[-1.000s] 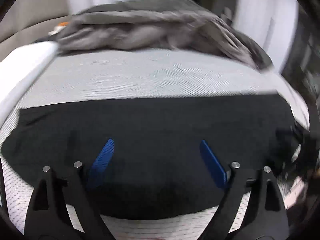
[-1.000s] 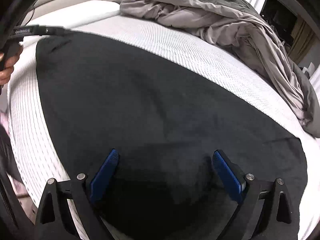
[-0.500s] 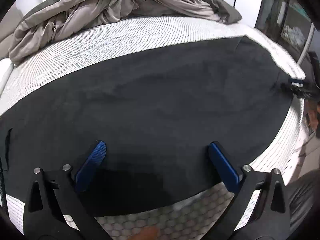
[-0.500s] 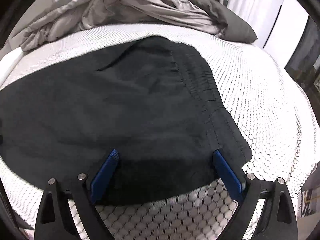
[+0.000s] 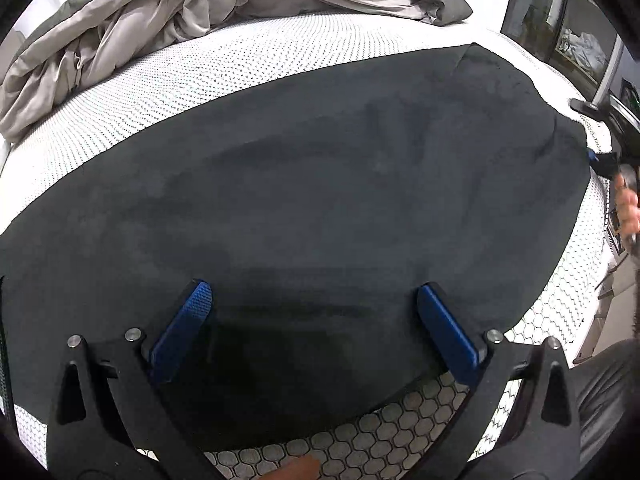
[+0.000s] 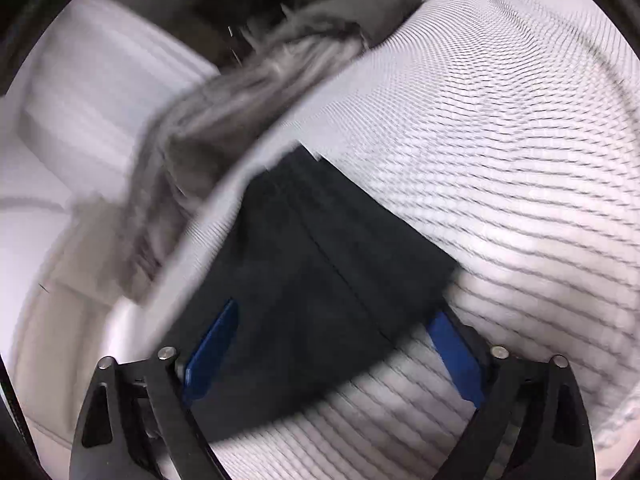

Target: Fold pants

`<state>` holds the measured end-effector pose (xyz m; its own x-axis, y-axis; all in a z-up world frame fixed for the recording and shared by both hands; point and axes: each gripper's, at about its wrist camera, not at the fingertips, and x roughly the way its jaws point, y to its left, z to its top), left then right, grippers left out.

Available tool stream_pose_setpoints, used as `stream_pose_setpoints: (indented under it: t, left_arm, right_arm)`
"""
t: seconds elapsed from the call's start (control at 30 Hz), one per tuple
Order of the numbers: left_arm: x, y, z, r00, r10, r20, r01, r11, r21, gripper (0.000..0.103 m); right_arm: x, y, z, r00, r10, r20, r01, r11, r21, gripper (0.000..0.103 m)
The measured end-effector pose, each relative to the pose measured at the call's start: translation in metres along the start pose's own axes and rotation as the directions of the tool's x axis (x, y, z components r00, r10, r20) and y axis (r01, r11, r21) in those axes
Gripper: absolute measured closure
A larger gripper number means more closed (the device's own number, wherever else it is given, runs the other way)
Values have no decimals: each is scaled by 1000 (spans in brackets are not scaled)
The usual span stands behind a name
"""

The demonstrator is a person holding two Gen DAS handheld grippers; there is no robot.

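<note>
Black pants [image 5: 320, 208] lie spread flat across a white honeycomb-patterned mattress [image 5: 280, 64]. My left gripper [image 5: 314, 300] is open, its blue pads just above the pants near the front edge. The right gripper shows at the far right of the left wrist view [image 5: 604, 160], at the pants' right end. In the right wrist view, which is blurred, my right gripper [image 6: 336, 324] is open over one end of the pants [image 6: 320, 272], whose seam runs between the jaws.
A rumpled grey duvet [image 5: 168, 12] is heaped at the back of the bed, and it also shows in the right wrist view [image 6: 248, 88]. A glass door or window [image 5: 560, 20] stands at the right. The mattress edge [image 5: 400, 440] is close below my left gripper.
My right gripper has swung fast to the pants' end, and its view now blurs. The left gripper has edged slightly forward over the pants. Both stay open.
</note>
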<state>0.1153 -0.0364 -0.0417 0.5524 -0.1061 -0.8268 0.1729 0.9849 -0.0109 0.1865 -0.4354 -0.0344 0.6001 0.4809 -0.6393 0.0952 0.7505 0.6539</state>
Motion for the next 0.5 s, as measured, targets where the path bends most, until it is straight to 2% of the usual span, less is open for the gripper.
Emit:
stream_pose_setpoints:
  t: [0.07,0.1,0.17,0.2,0.3,0.37,0.4,0.47,0.5]
  left_arm:
    - [-1,-1,-1,1000,-6,4,6,1000,-2,0]
    - [-1,0,0,1000,-8,4,8,1000,-3,0]
    - [-4,2,-1,1000,-14,7,15,1000,-10,0]
    - [-6,5,-1,1000,-19,11,19,1000,-14,1]
    - [-15,21,0,1000,-9,30,10,998,-56,1]
    - [-22,35,0,999,-2,49,7,995,-101,1]
    - [-25,43,-1,998,1,59,6,992,-124,1]
    - [-30,63,-4,997,7,74,7,983,-185,1]
    - [-32,69,-5,997,9,76,6,979,-203,1]
  right_arm:
    - [12,-3,3,1000,27,13,-28,997,70,45]
    - [15,-1,4,1000,17,17,-18,997,75,58]
    - [22,11,8,998,-36,48,33,998,57,74]
    - [21,17,9,998,-33,62,30,998,48,81]
    - [14,56,9,993,-46,111,54,997,-62,86]
    - [5,101,2,993,46,108,-27,985,-173,87]
    - [3,118,-5,991,101,84,-81,973,-216,87]
    - [18,169,-27,976,215,-28,-212,924,-318,86]
    - [29,192,-41,962,251,-106,-272,893,-359,79]
